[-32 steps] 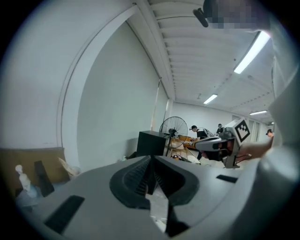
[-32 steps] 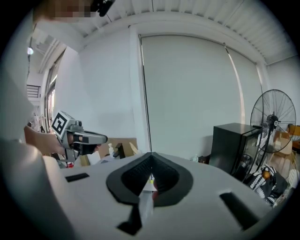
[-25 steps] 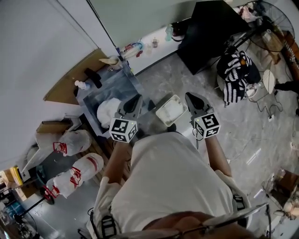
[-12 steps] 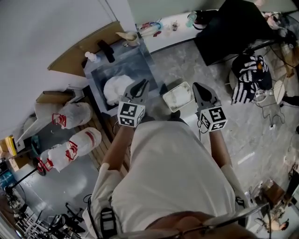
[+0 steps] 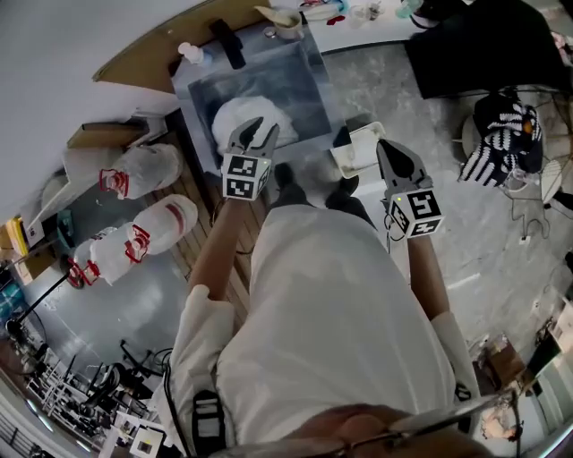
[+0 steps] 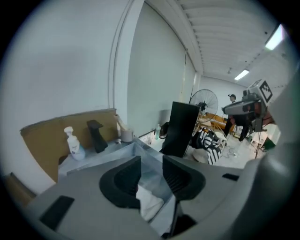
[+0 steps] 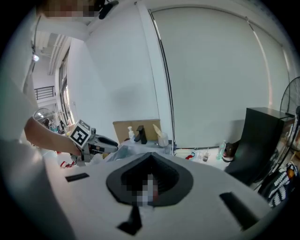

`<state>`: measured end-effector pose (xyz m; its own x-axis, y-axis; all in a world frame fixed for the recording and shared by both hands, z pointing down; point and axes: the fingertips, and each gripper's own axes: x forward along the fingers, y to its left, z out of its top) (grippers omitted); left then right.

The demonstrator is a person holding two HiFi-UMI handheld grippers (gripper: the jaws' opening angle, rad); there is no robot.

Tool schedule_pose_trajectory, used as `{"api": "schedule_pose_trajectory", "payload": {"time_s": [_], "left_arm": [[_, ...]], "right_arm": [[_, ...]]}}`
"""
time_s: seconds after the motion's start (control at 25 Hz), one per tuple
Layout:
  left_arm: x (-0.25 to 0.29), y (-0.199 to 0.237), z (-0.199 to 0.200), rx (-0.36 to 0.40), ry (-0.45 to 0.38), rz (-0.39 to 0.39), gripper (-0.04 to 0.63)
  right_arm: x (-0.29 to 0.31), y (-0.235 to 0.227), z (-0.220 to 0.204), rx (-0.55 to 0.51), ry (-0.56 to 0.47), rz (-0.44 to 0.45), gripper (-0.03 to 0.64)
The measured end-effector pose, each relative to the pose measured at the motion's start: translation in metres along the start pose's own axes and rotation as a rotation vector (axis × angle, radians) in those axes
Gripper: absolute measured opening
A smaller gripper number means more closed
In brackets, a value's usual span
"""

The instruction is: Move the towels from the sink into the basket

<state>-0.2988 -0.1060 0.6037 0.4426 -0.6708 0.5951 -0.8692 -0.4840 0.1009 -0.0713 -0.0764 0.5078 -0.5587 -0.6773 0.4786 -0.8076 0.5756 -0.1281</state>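
Note:
A white towel (image 5: 235, 116) lies bunched in the grey sink (image 5: 295, 76). My left gripper (image 5: 254, 128) hangs just above it, pointing down into the basin. Its jaws have just been opening and stand a little apart, with nothing between them. Through that gap in the left gripper view (image 6: 151, 161) the towel (image 6: 151, 204) shows below. The white basket (image 5: 369, 134) stands on the floor to the right of the sink. My right gripper (image 5: 387, 148) hovers beside the basket, shut and empty; in the right gripper view (image 7: 150, 157) its jaws meet.
A soap bottle (image 5: 188, 52), a black tap (image 5: 226, 40) and a cup (image 5: 285, 20) line the back of the sink. White bags with red print (image 5: 134, 170) lie left. A black cabinet (image 5: 483, 45) and a striped cloth (image 5: 501, 148) are right.
Both grippers have moved forward and down, the left one to just over the towel in the sink. The left jaws, shut before, now stand slightly apart.

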Motion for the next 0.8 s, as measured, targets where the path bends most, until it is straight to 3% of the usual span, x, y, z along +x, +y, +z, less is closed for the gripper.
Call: {"api": "schedule_pose_trajectory", "payload": {"time_s": [0.24, 0.52, 0.68, 0.8], "left_arm": [[0.04, 0.065, -0.078, 0.067, 0.172, 0.047, 0.203], [0.102, 0.101, -0.16, 0.122, 0.406, -0.026, 0.347], [0.131, 0.112, -0.206, 0.101, 0.542, -0.077, 0.422], [0.151, 0.119, -0.239, 0.071, 0.628, -0.1, 0.434]], "right_arm": [[0.045, 0.018, -0.025, 0.027, 0.063, 0.022, -0.005], [0.08, 0.046, -0.06, 0.055, 0.144, 0.036, -0.005], [0.09, 0.06, -0.079, 0.071, 0.185, 0.038, -0.005], [0.097, 0.066, -0.087, 0.075, 0.2, 0.04, -0.005]]}}
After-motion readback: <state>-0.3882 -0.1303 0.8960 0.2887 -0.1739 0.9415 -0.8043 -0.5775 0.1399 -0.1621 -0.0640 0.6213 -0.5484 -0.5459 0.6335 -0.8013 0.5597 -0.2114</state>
